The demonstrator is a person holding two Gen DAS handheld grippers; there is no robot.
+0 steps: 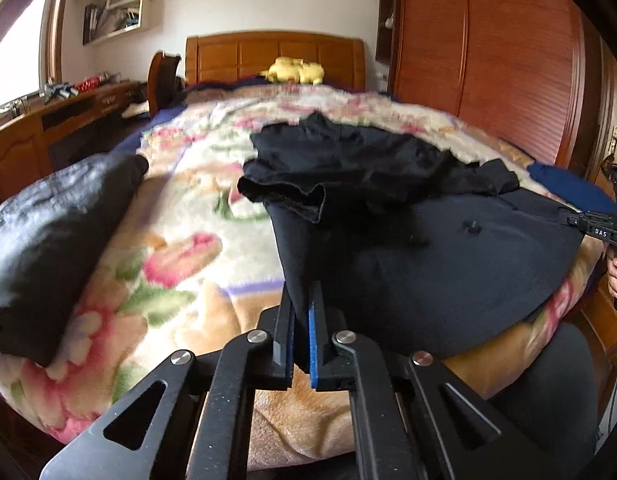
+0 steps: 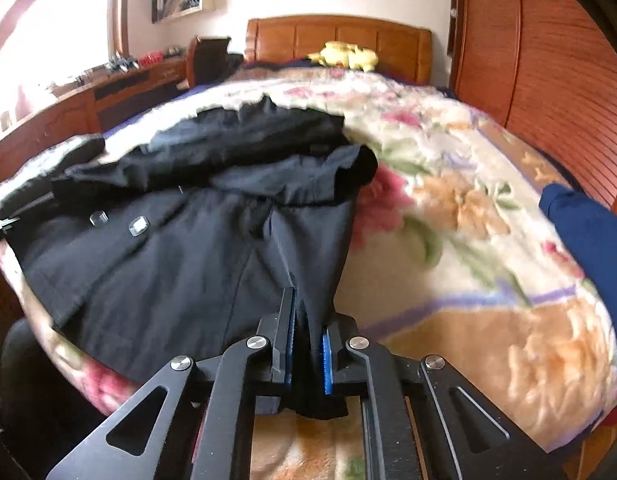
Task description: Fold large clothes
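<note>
Black fabric of the coat (image 2: 180, 264) covers the near edge of the bed's floral blanket (image 1: 180, 208), spread roughly flat with its two clear buttons (image 2: 138, 226) facing up and its upper part bunched in loose folds toward the middle of the bed. Left gripper (image 1: 301, 320): jaws closed narrow on the coat's near left hem corner. Right gripper (image 2: 308, 332): jaws closed narrow on the near right hem corner; a tongue of cloth hangs through below the pads. Both corners are lifted slightly off the blanket. Progress, as a judgement: early stage. The garment is laid out and gripped at both hem corners, but no clean fold line is visible; the sleeves and collar area remain crumpled. Remaining work likely includes carrying the hem toward the headboard (image 1: 276, 54), then squaring the result. A second dark garment (image 1: 56, 240) lies rolled near the left edge of the bed; whether it is finished cannot be told. Legible writing: "DAS" in white on the right gripper's body as seen from the left wrist view (image 1: 600, 233). No other label is readable.
</note>
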